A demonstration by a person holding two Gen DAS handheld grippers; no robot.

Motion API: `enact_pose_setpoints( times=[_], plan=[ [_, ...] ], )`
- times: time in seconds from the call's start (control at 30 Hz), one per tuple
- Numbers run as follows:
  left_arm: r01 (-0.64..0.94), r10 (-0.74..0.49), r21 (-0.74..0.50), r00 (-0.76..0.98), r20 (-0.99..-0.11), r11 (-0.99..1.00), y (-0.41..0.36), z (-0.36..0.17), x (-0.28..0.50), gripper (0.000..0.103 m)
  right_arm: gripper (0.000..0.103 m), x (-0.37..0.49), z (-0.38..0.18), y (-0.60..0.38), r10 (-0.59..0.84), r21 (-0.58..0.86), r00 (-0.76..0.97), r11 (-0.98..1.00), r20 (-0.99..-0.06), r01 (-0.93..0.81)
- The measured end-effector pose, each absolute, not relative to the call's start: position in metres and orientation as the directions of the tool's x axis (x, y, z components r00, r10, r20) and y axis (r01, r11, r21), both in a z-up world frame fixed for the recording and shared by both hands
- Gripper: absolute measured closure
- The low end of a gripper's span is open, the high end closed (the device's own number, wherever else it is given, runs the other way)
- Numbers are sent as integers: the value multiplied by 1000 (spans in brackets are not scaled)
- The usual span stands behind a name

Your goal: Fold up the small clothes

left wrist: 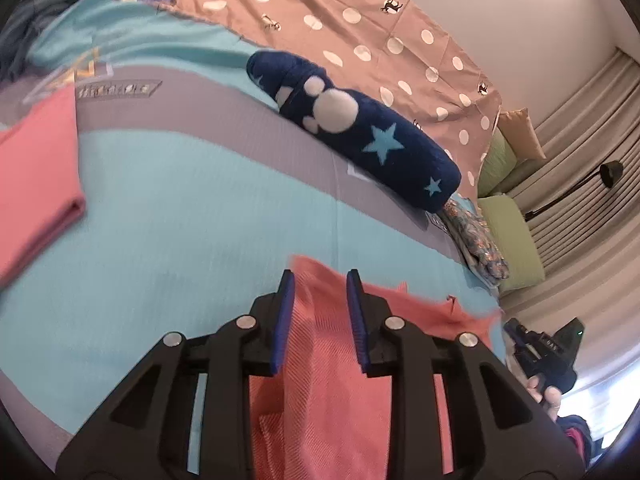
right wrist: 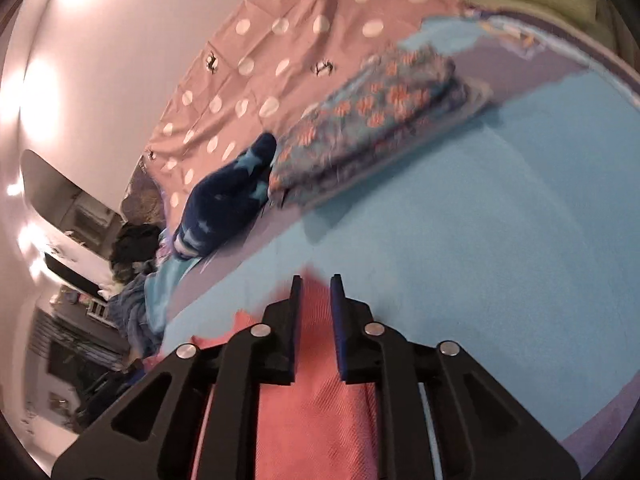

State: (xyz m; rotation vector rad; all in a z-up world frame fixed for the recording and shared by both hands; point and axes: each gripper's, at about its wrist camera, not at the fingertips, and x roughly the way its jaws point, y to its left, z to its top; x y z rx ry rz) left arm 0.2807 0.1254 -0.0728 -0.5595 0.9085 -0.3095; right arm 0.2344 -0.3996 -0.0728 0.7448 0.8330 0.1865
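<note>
A coral-pink ribbed garment [left wrist: 328, 360] lies on the turquoise bedspread [left wrist: 180, 220] under both grippers. My left gripper [left wrist: 320, 276] stands over its far edge. Its blue pads are apart, and cloth fills the gap without being pinched. The same garment [right wrist: 316, 400] runs between the jaws of my right gripper [right wrist: 316, 280], whose pads also stand apart with a narrow gap. In the left wrist view the right gripper [left wrist: 540, 352] shows at the right edge, held by a hand [left wrist: 548, 394]. A second pink garment [left wrist: 36, 184] lies folded at the far left.
A rolled navy blanket with stars [left wrist: 360, 128] [right wrist: 224, 196] lies ahead on the bed. Beside it is a folded floral cloth [left wrist: 476, 236] [right wrist: 372, 120]. A brown polka-dot sheet [left wrist: 340, 12] covers the far side. Green cushions [left wrist: 512, 232] and a black lamp [left wrist: 608, 174] stand to the right.
</note>
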Motion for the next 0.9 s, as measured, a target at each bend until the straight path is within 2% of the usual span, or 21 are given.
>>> enact_pose_setpoints(
  times=[0.03,0.1,0.2,0.3,0.4,0.47,0.5,0.53,0.6,0.63,0.67,0.7,0.9],
  plan=[
    [28,-474,-569,590,-654,822,126,-73,277,69,79,229,-74,-398,437,657,667,746,-604,106],
    [33,-441,-530,600,-667,847,130,-76,267,62,77,220,-75,-397,404,606,666,790,-627,92],
    [38,-437,-511,575,-692,859,131,-83,263,62,77,214,-80,-399,367,545,653,834,-663,85],
    [63,-449,-502,554,-701,862,126,-87,264,57,69,215,-85,-399,394,553,623,830,-676,75],
    [73,-440,-480,540,-718,874,117,-92,275,56,66,223,-85,-389,407,537,609,843,-681,37],
    [66,-422,-462,537,-731,884,113,-96,283,63,56,234,-84,-381,391,498,607,867,-692,9],
    [60,-412,-454,535,-738,889,111,-98,288,81,55,239,-84,-377,386,482,605,876,-696,-4],
    [50,-408,-453,533,-742,890,110,-100,293,93,54,247,-86,-373,388,468,600,883,-700,-25],
    [35,-403,-460,545,-736,887,112,-100,298,95,54,263,-92,-366,396,454,566,890,-723,-42],
    [36,-404,-462,550,-731,886,112,-99,299,97,55,267,-95,-365,398,455,553,890,-732,-38],
    [44,-410,-467,555,-724,883,112,-97,299,99,85,270,-97,-364,405,461,542,887,-737,-36],
    [58,-418,-471,563,-713,880,111,-94,297,99,100,272,-97,-364,412,468,542,883,-733,-37],
    [143,-462,-494,639,-616,857,109,-59,285,100,99,250,-64,-383,423,540,662,841,-618,-33]
  ],
)
